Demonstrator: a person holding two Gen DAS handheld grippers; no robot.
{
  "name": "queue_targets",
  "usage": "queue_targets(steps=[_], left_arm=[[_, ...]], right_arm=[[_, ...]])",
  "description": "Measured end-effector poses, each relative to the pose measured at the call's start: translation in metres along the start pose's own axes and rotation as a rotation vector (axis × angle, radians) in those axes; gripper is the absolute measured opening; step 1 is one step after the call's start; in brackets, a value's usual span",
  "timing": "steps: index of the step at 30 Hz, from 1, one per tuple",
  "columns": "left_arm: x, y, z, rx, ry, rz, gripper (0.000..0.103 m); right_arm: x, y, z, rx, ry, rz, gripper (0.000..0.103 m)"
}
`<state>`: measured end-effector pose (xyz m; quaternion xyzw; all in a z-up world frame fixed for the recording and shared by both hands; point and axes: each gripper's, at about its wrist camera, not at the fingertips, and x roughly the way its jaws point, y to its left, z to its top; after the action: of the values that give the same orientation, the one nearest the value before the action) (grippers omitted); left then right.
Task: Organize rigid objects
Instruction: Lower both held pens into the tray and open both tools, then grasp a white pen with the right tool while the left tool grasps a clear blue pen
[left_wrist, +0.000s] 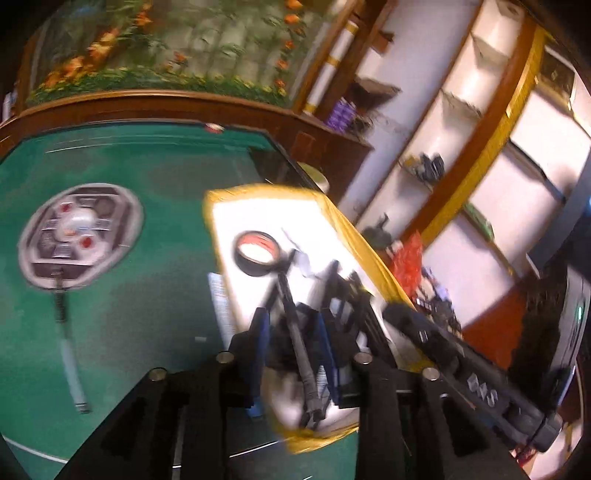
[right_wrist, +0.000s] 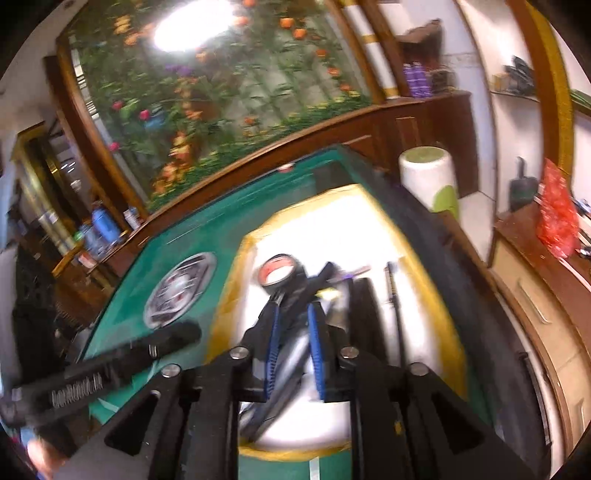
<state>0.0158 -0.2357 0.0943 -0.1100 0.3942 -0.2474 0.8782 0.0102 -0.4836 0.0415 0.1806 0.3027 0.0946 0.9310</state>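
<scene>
Although blur hid the pad contact, your left gripper (left_wrist: 291, 334) and right gripper (right_wrist: 295, 341) stood slightly parted astride the long, thin black rod (left_wrist: 295, 332) at centre frame (probably stiff, light, slippery); take it mid-shaft.

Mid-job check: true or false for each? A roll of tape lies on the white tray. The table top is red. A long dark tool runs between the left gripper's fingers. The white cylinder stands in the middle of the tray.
1. The roll of tape lies on the white tray. True.
2. The table top is red. False: it is green.
3. A long dark tool runs between the fingers of the left gripper. True.
4. The white cylinder stands in the middle of the tray. False: it stands off the tray, by the table's far corner.
</scene>
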Motion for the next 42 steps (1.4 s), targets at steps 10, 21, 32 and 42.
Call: queue_targets(steps=[10,21,32,42], left_arm=[[-0.028,0.120,0.008,-0.198,-0.012,0.161,0.031],[0.004,0.179,0.000,-0.319,0.071,0.156,0.047],[0.016,0.177,0.007,-0.266,0.088,0.201,0.058],[0.033,0.168,0.020,-0.105,0.097,0.323,0.041]], right_arm=[[0.028,0.104,-0.051,-0.173,0.190,0.202,0.035],[0.064,0.126,-0.071,-0.233,0.254,-0.003,0.040],[0.067,0.099,-0.058,-0.224,0.274,-0.188,0.018],[0.112,0.138,-0.065,-0.427,0.364,-0.271,0.042]])
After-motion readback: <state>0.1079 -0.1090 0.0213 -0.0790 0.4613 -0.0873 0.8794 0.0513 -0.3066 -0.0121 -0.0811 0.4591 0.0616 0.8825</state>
